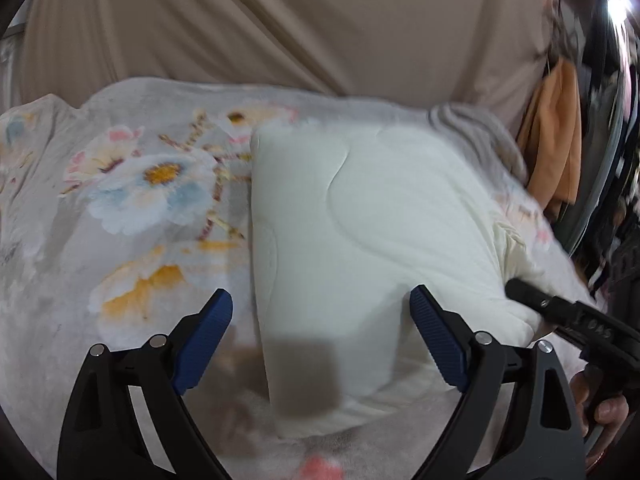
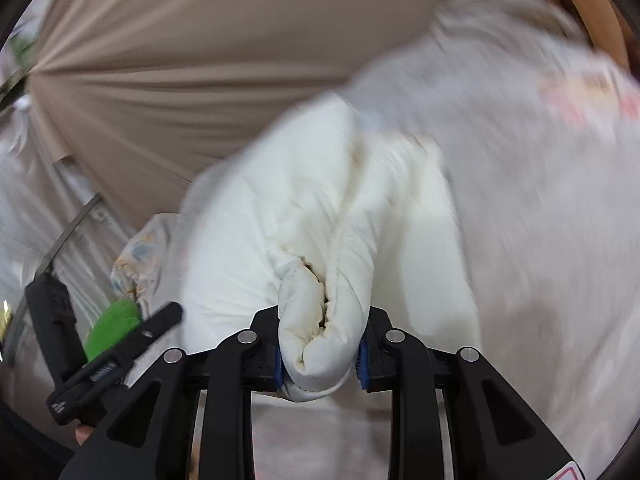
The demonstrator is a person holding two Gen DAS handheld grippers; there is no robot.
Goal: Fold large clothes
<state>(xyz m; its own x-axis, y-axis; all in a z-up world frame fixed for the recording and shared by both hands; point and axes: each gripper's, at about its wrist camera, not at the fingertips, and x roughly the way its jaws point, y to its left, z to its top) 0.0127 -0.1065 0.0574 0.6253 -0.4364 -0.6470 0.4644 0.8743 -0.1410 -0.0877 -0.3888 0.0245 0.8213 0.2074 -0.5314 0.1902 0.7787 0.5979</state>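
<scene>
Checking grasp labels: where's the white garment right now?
The white garment lies on the floral blanket, centre-right in the left wrist view; a bunched edge is clamped in the right gripper.

A bed covered by a pale fleece blanket (image 1: 120, 184) printed with blue, pink and orange flowers carried everything. A cream-white folded garment (image 1: 360, 216) lay directly on that blanket, with rumpled grey cloth (image 1: 476, 128) just beyond it.

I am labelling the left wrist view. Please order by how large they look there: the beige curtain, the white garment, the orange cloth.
1. beige curtain
2. white garment, though it looks enlarged because it lies nearer to the camera
3. orange cloth, partly hidden at the edge
</scene>
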